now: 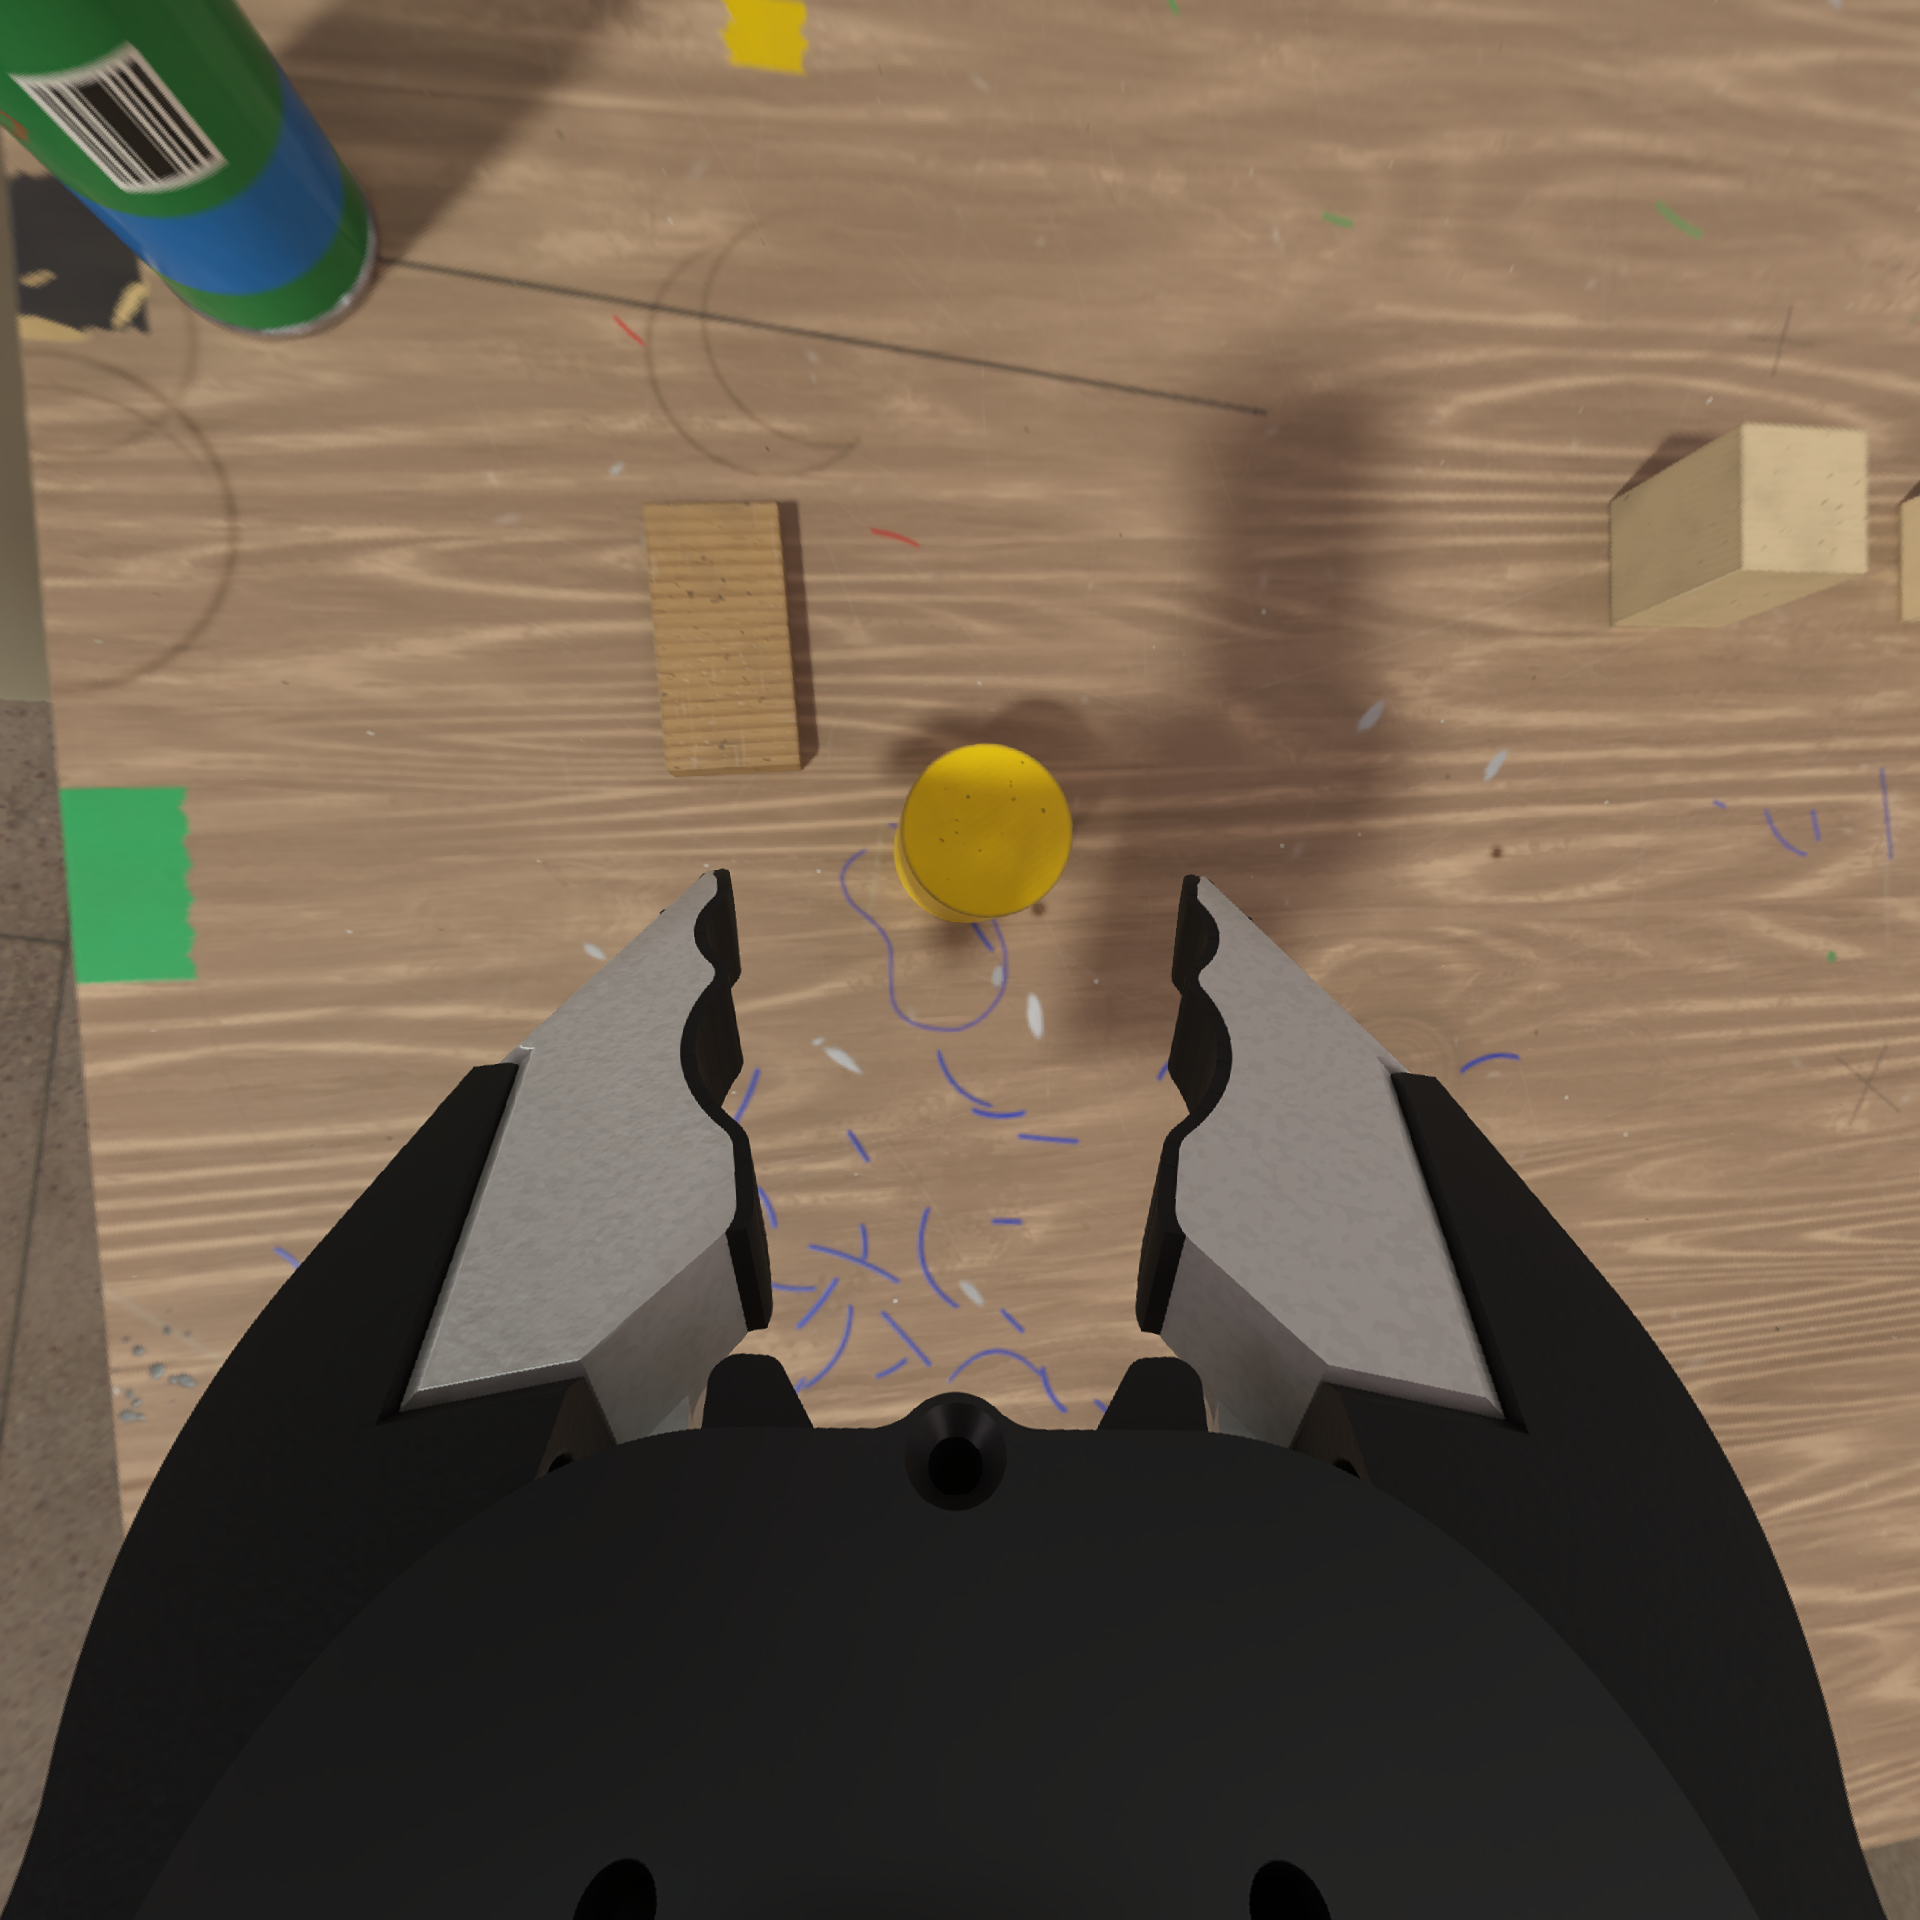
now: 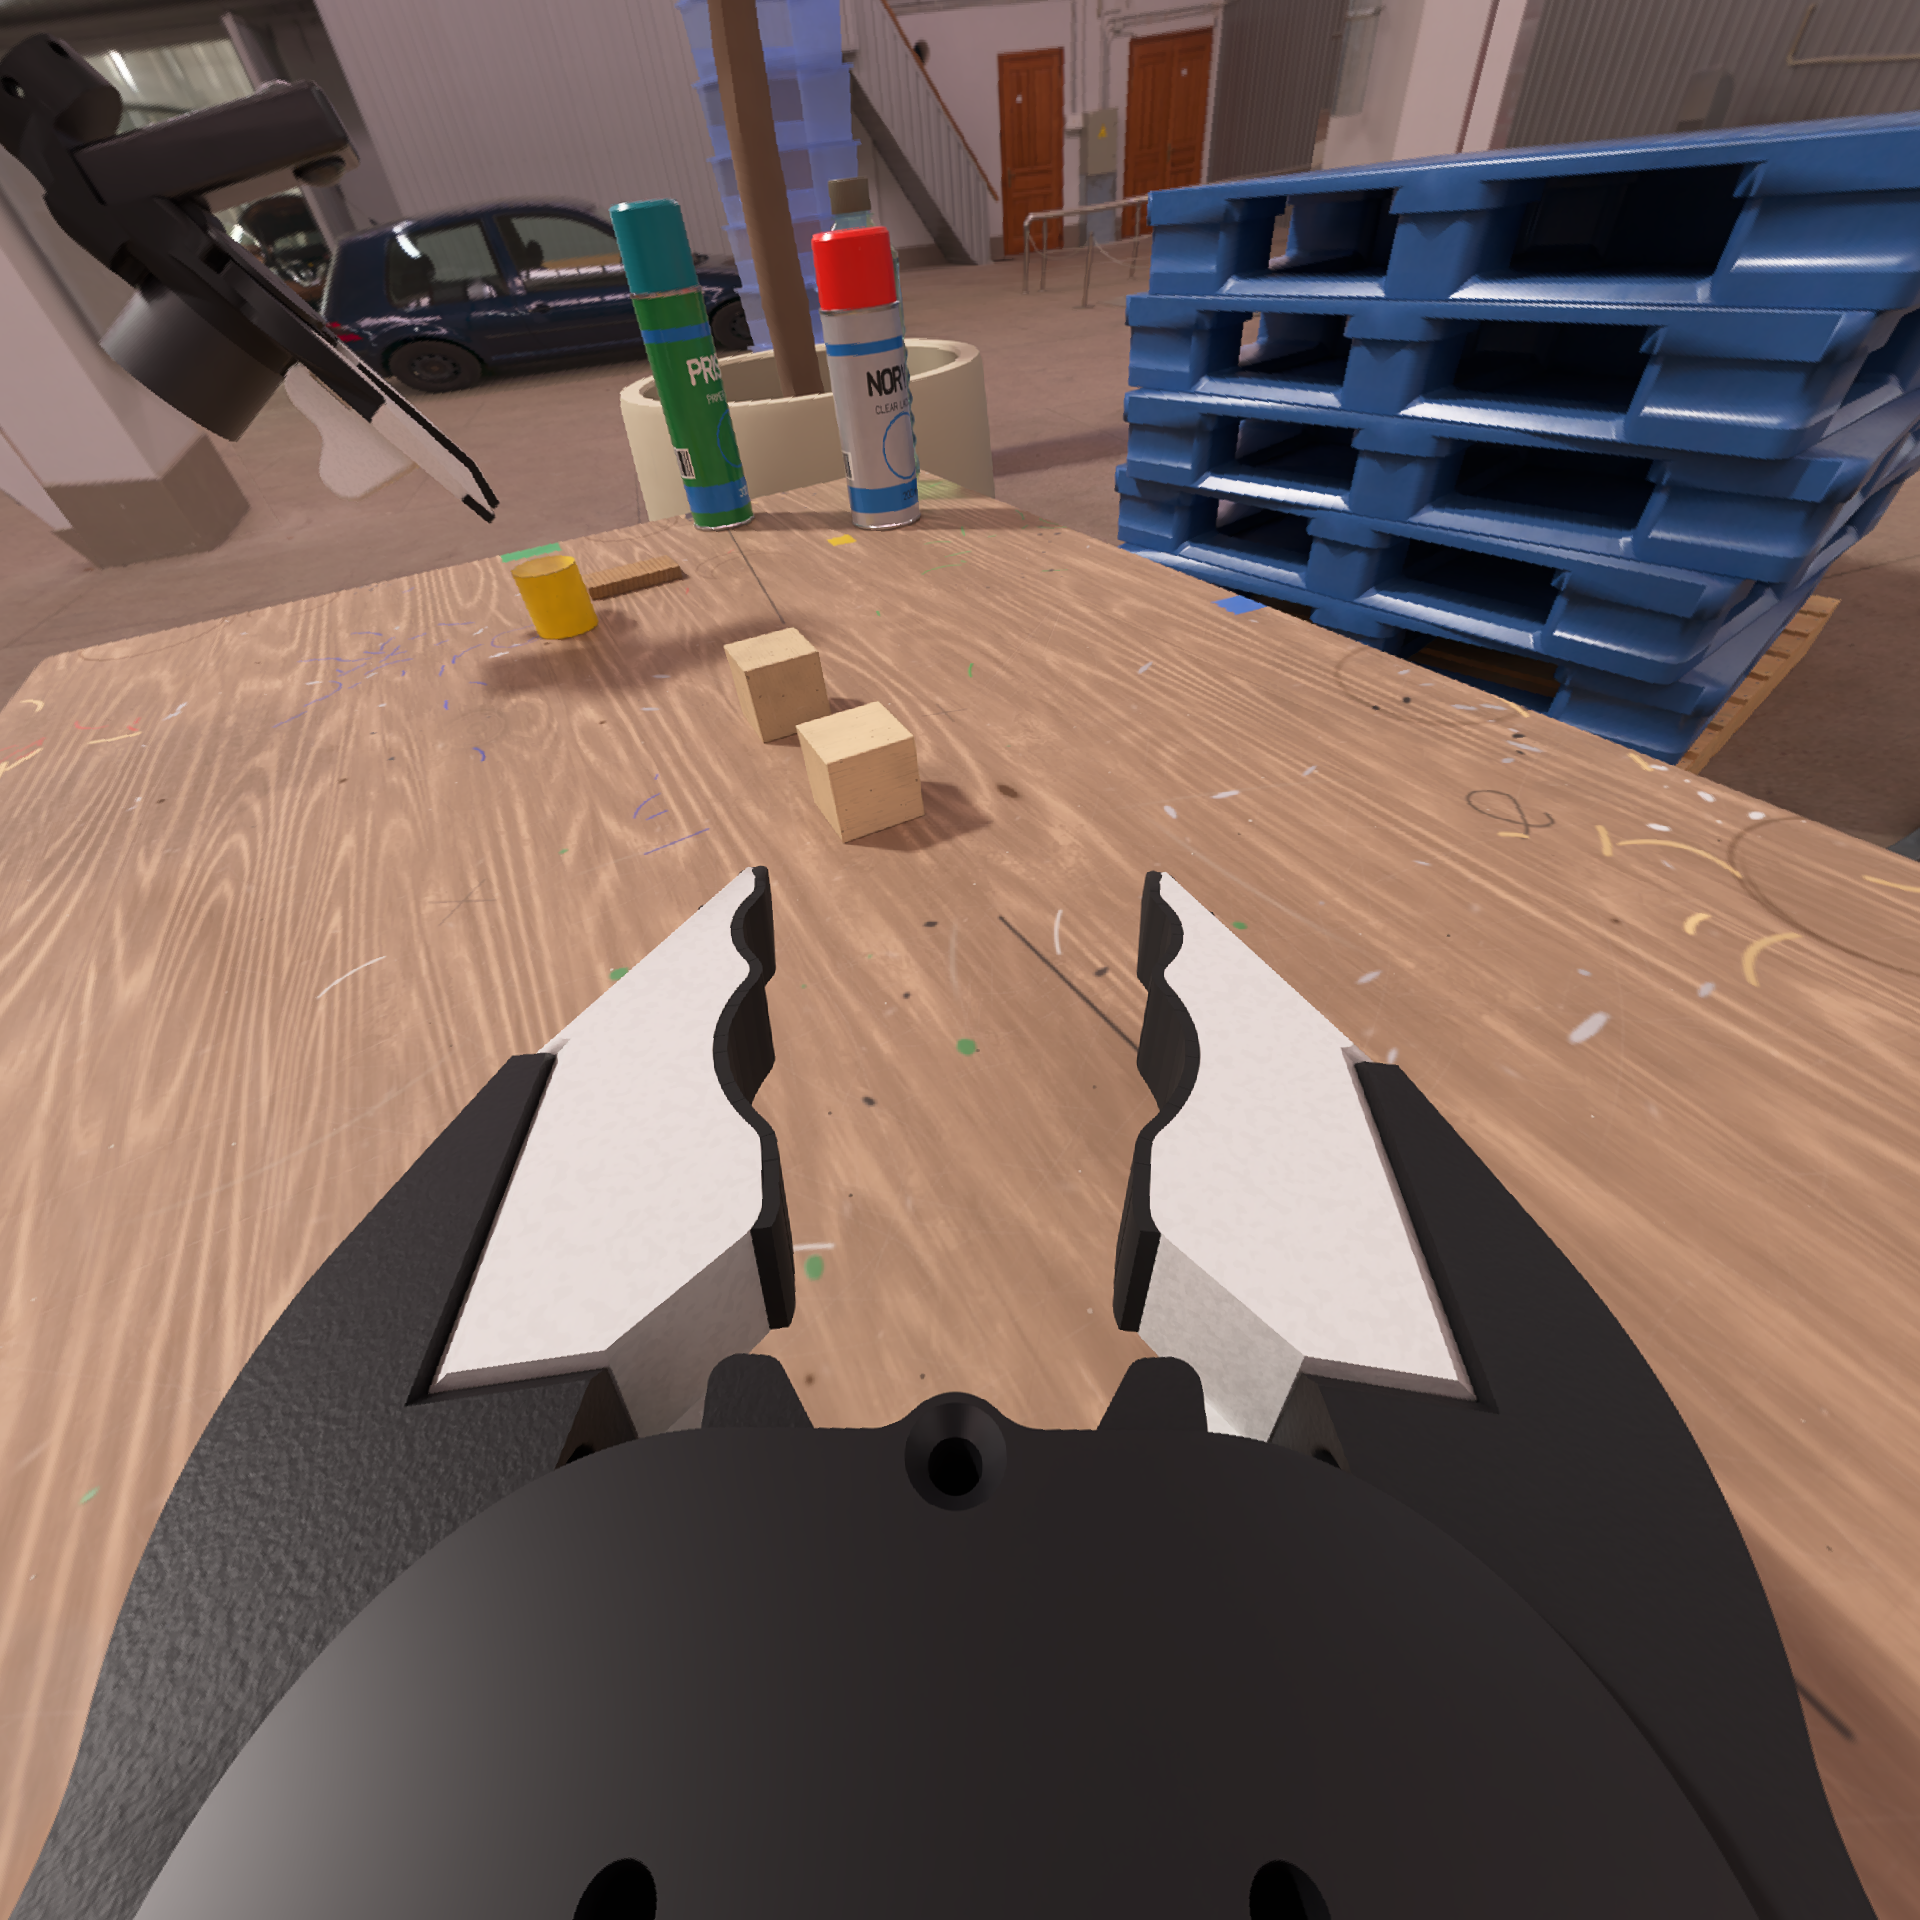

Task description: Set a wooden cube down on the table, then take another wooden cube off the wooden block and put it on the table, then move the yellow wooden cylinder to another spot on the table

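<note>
The yellow wooden cylinder (image 1: 982,831) stands upright on the table, just beyond my left gripper (image 1: 956,878), which is open, empty and above it, pointing down. The flat wooden block (image 1: 724,636) lies bare to the cylinder's left. Two wooden cubes sit on the table: one (image 1: 1737,525) at the right of the left wrist view, and both (image 2: 774,681) (image 2: 860,767) ahead of my right gripper (image 2: 956,878), which is open and empty over the table. The right wrist view also shows the cylinder (image 2: 554,594), the block (image 2: 634,577) and the left gripper (image 2: 483,504) hovering above.
A green and blue spray can (image 1: 197,166) stands at the table's far end, with a red-capped white can (image 2: 871,379) beside it. Blue stacked pallets (image 2: 1507,416) rise beyond the table's right edge. The table edge (image 1: 42,831) runs down the left.
</note>
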